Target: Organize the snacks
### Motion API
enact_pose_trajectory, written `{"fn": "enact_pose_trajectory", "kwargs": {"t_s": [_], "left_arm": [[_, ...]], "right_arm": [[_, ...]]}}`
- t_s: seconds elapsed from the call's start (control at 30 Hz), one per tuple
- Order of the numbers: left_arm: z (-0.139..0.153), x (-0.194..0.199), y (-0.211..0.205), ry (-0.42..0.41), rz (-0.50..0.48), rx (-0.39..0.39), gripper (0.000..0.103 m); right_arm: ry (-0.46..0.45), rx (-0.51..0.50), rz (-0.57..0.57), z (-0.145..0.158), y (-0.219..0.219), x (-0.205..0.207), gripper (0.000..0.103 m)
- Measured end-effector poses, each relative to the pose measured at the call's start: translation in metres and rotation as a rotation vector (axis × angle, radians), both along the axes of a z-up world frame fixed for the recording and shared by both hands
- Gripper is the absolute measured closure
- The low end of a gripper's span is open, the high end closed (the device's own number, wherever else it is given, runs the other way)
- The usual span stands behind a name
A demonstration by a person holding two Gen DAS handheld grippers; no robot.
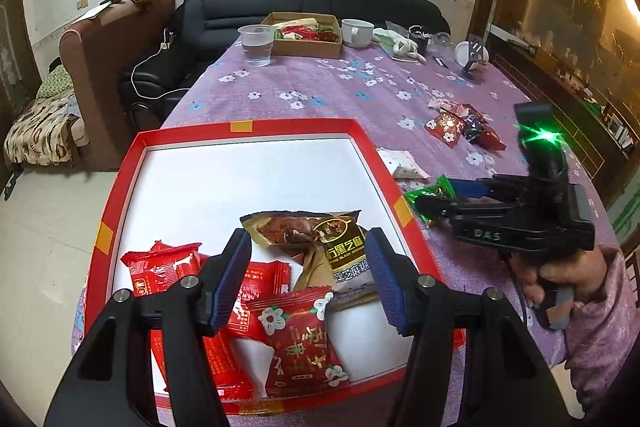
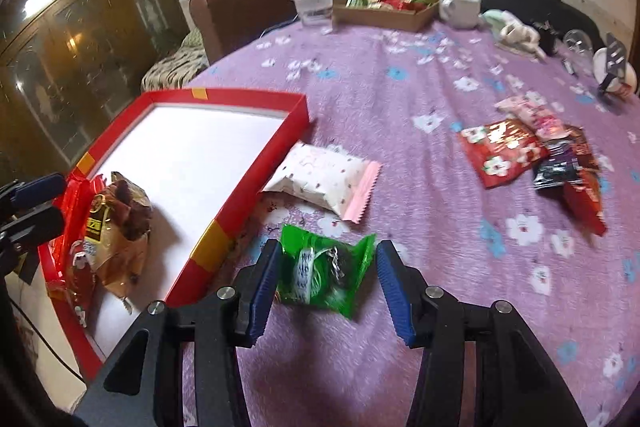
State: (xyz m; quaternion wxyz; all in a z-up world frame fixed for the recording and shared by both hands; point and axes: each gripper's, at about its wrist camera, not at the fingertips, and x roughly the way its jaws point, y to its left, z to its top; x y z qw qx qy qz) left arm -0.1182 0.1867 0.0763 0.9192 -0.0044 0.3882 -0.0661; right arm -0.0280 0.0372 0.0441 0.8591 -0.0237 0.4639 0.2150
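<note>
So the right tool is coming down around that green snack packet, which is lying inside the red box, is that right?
Not quite. The green snack packet lies on the purple flowered tablecloth, outside the red box and beside its rim; the right wrist view shows it. The rest holds: the right tool is open, with the packet between its fingers.

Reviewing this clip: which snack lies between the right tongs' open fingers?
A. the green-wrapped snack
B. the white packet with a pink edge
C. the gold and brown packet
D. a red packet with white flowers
A: in the right wrist view the green-wrapped snack lies on the purple tablecloth between the right tongs, whose pads stand apart and are not pressing it.
</note>
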Motion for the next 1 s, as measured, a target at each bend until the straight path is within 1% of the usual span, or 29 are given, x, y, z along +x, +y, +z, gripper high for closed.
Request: {"fn": "enact_pose_trajectory", "kwargs": {"t_s": [0.13,0.23,0.27,0.33,0.37,0.4,0.47,0.53,0.63,0.77,0.83,0.93,1.0], "left_arm": [[-0.001,0.003,-0.005,0.009,-0.002,0.005,0.045],[-0.002,0.005,-0.010,0.016,-0.010,0.004,0.045],[-0.002,0.005,-0.012,0.016,-0.013,0.007,0.045],[-0.002,0.005,-0.015,0.018,-0.019,0.014,0.045],[-0.002,0.006,-0.015,0.018,-0.021,0.016,0.045],[-0.002,0.005,-0.017,0.018,-0.023,0.021,0.045],[-0.002,0.007,-0.020,0.019,-0.027,0.032,0.045],[-0.002,0.010,-0.024,0.022,-0.034,0.046,0.045],[-0.001,0.020,-0.036,0.020,-0.067,0.069,0.045],[0.000,0.038,-0.062,0.008,-0.153,0.116,0.045],[-0.001,0.051,-0.082,0.006,-0.231,0.141,0.045],[-0.008,0.068,-0.111,0.026,-0.343,0.212,0.045],[-0.017,0.081,-0.129,0.054,-0.421,0.271,0.045]], "right_arm": [[-0.017,-0.044,0.018,-0.001,0.008,-0.003,0.052],[-0.024,-0.060,0.018,-0.002,0.008,-0.003,0.056],[-0.024,-0.059,0.019,-0.001,0.008,-0.003,0.062],[-0.020,-0.041,0.011,-0.001,0.004,-0.002,0.065],[-0.020,-0.036,0.005,-0.001,0.002,-0.002,0.070],[-0.014,-0.024,-0.001,0.000,-0.002,-0.002,0.072],[-0.005,-0.006,-0.022,0.001,-0.010,-0.002,0.073],[-0.011,-0.011,-0.052,0.001,-0.022,-0.001,0.073],[-0.016,-0.010,-0.104,0.002,-0.041,0.001,0.074],[-0.013,0.005,-0.203,0.003,-0.080,0.006,0.073],[-0.006,0.027,-0.243,0.002,-0.100,0.008,0.073],[0.003,0.097,-0.273,0.000,-0.122,0.008,0.073],[0.003,0.112,-0.277,0.000,-0.126,0.008,0.073]]}}
